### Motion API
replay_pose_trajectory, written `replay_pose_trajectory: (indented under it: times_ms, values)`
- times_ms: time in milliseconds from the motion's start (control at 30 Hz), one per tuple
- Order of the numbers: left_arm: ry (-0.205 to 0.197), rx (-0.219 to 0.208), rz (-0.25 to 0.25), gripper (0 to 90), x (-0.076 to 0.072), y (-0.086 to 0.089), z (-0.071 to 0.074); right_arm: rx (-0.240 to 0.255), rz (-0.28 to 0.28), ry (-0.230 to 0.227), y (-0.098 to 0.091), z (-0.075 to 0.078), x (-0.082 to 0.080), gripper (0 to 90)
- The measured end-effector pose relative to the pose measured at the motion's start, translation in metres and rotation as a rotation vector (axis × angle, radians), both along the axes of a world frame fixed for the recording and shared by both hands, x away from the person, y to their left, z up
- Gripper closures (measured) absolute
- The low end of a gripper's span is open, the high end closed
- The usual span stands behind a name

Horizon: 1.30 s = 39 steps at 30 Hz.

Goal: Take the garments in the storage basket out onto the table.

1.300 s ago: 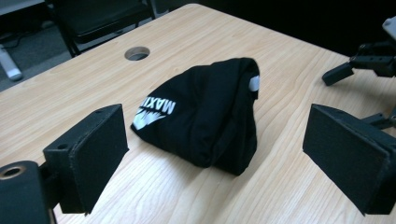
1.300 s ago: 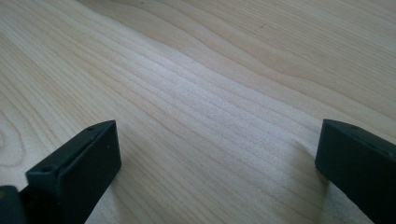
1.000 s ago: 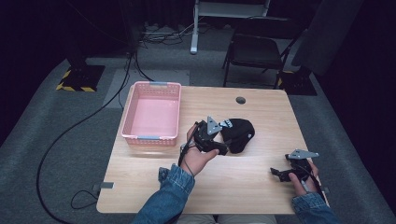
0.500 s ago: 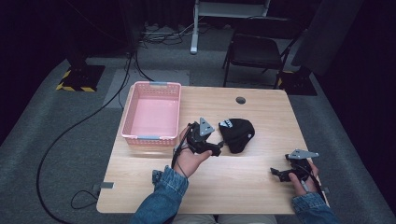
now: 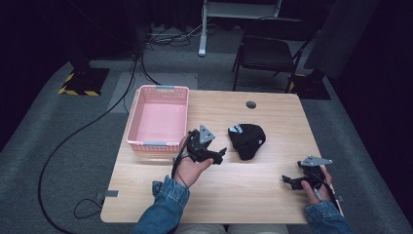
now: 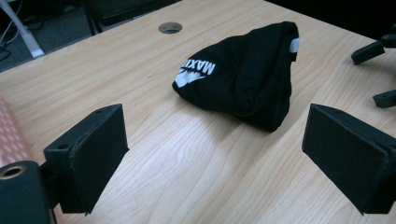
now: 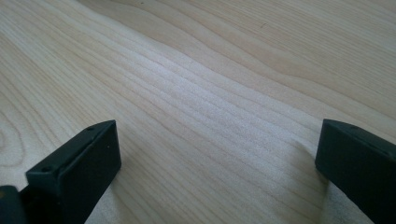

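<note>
The black beanie (image 5: 247,140) lies bunched on the table (image 5: 272,117), a little right of the middle and nearer the far edge than the near one, its white lettering turned toward the far left corner. It sits free of everything else, with bare wood on all sides, so it can be approached from any direction. The left gripper (image 5: 219,157) hovers just beside it on the near-left side, jaws spread wide with nothing between them and aimed at the folded cloth (image 6: 243,77); judging by that aim, the beanie is what it is set up to take. The pink basket (image 5: 158,119) stands along the left edge, just beyond that hand, empty and open-topped, a likely place for the beanie to go. The right gripper (image 5: 291,181) rests low near the near right corner, well apart, its jaws also wide over bare wood (image 7: 215,102), leaving the middle of the table open.
</note>
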<state>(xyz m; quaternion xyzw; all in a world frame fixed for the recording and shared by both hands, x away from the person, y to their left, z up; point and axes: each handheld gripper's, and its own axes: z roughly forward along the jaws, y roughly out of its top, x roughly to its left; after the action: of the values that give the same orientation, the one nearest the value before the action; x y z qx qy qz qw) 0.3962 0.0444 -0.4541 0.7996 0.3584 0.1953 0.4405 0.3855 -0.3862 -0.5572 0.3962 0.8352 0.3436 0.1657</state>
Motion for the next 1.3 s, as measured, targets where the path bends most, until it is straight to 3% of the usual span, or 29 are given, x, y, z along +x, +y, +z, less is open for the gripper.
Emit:
replay_pose_trajectory:
  times_ms: [567, 867, 1300]
  values:
    - [0.011, 0.014, 0.055, 6.5, -0.009, 0.031, -0.009, 0.000, -0.001, 0.000, 0.000, 0.000, 0.000, 0.1]
    - [0.006, 0.046, 0.092, 6.7, -0.014, 0.047, -0.018, 0.000, -0.002, 0.000, 0.000, 0.000, 0.000, 0.1]
    - [0.002, 0.054, 0.105, 6.7, -0.021, 0.065, -0.026, 0.000, -0.002, 0.000, 0.000, 0.000, 0.000, 0.1]
